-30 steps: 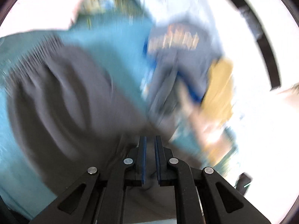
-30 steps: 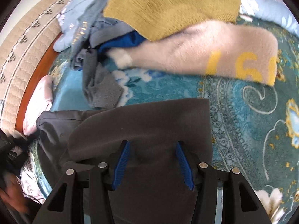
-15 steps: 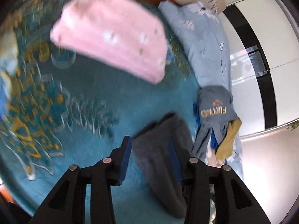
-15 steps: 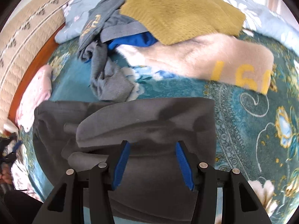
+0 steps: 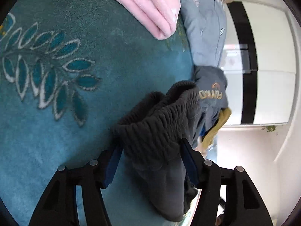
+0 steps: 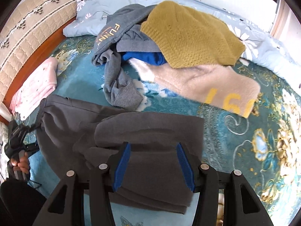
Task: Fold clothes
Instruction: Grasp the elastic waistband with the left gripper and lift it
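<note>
A dark grey garment [image 6: 150,131] lies partly folded on the teal floral bedspread [image 6: 244,131]. My right gripper [image 6: 152,150] hangs open just above its folded near edge, blue pads on either side of the cloth. In the left wrist view the garment's ribbed waistband [image 5: 160,120] bunches up between the wide-apart fingers of my open left gripper [image 5: 150,160]. The right wrist view also shows the left gripper [image 6: 18,141] at the garment's left end, held by a hand [image 6: 20,165].
A folded pink blanket [image 6: 35,88] lies at the left by the wooden bed frame. Behind the garment is a pile: mustard sweater [image 6: 190,35], grey-blue hoodie [image 6: 120,32], blue garment [image 6: 146,57], beige fleece [image 6: 207,82]. A light blue quilt [image 6: 112,1] sits at the back.
The left gripper, shut on the grey garment a second ago, has let go and now stands open around the ribbed waistband. The right gripper stays open; the garment has settled flatter.
</note>
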`<state>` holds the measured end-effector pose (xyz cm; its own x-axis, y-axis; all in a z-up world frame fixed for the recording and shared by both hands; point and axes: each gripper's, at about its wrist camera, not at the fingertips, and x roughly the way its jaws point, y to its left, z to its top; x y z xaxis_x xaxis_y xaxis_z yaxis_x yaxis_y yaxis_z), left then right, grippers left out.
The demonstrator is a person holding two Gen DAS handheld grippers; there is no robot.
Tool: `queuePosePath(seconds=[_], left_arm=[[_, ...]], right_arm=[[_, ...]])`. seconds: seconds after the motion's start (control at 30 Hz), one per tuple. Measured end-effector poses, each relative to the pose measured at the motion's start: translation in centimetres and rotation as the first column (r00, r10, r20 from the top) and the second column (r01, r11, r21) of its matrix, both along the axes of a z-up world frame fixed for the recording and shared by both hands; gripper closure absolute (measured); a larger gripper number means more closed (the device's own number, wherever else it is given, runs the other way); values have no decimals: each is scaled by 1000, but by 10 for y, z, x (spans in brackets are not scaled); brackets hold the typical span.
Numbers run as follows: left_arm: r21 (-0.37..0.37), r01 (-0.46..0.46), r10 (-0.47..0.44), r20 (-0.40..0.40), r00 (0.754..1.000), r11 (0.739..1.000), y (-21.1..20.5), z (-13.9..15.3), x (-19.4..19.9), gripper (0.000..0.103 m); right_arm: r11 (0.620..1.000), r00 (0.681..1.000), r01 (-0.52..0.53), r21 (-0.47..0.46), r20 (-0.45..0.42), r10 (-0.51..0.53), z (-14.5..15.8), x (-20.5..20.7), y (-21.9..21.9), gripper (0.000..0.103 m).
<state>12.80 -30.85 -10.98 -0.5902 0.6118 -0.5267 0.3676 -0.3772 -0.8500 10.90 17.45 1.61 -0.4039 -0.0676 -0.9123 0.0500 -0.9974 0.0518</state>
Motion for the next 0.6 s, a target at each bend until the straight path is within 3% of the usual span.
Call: queuePosePath(seconds=[0.1, 0.3, 0.47, 0.6], left_arm=[[68, -63, 64, -13, 998, 996, -4, -7, -2, 40], [88, -113, 118, -55, 991, 990, 0, -9, -2, 43], [127, -190, 193, -8, 981, 974, -1, -18, 1, 57], [93, -195, 194, 20, 981, 976, 3, -9, 1, 66]], right_arm=[[1000, 1000, 17, 15, 3, -17, 2, 8, 6, 48], [998, 997, 66, -13, 36, -66, -6, 11, 13, 48], [999, 999, 36, -22, 35, -35, -6, 9, 3, 48], [999, 1000, 4, -49, 13, -4, -3, 12, 0, 48]])
